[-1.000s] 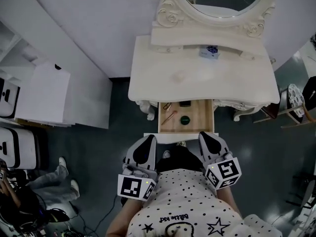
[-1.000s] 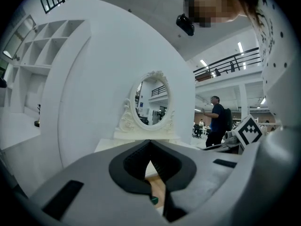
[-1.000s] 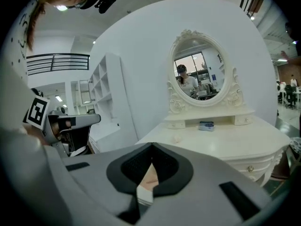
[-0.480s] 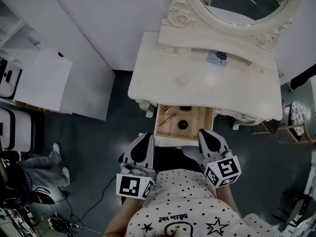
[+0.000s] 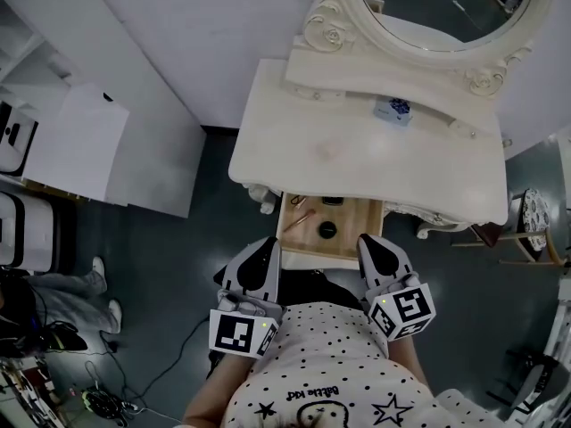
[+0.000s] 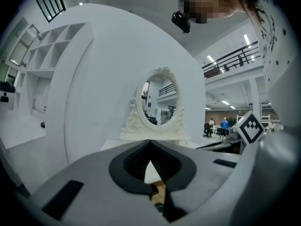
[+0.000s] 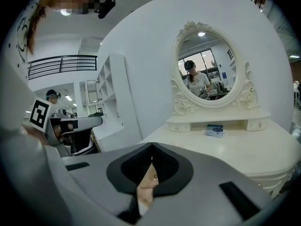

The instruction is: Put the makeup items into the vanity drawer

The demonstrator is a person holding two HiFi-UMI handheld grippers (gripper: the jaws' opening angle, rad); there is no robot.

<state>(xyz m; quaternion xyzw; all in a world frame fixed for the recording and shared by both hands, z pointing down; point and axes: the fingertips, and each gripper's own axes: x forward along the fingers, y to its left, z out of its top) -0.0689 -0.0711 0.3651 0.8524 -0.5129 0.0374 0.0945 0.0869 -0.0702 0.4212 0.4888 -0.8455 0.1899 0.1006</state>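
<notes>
The white vanity (image 5: 357, 163) has its wooden drawer (image 5: 355, 230) pulled out toward me. Inside the drawer lie a round dark compact (image 5: 328, 230), a slim pinkish stick (image 5: 303, 215), a small dark item (image 5: 333, 201) and a tiny piece (image 5: 298, 201). My left gripper (image 5: 268, 248) and right gripper (image 5: 369, 242) hover just in front of the drawer's near edge, close to my body. Both are shut with nothing between the jaws. In the left gripper view the left gripper (image 6: 150, 143) points at the mirror (image 6: 161, 102). The right gripper (image 7: 152, 148) points over the tabletop.
A small blue and white box (image 5: 393, 109) sits on the vanity's rear ledge under the oval mirror (image 5: 428, 7). White shelving (image 5: 71, 154) stands to the left. A stool (image 5: 525, 212) stands to the right. A seated person (image 5: 62, 301) and cables (image 5: 107, 399) are on the floor at left.
The head view has swung a little, so the vanity now sits slightly tilted and higher right. Both grippers have stayed shut in the same spot before the drawer.
</notes>
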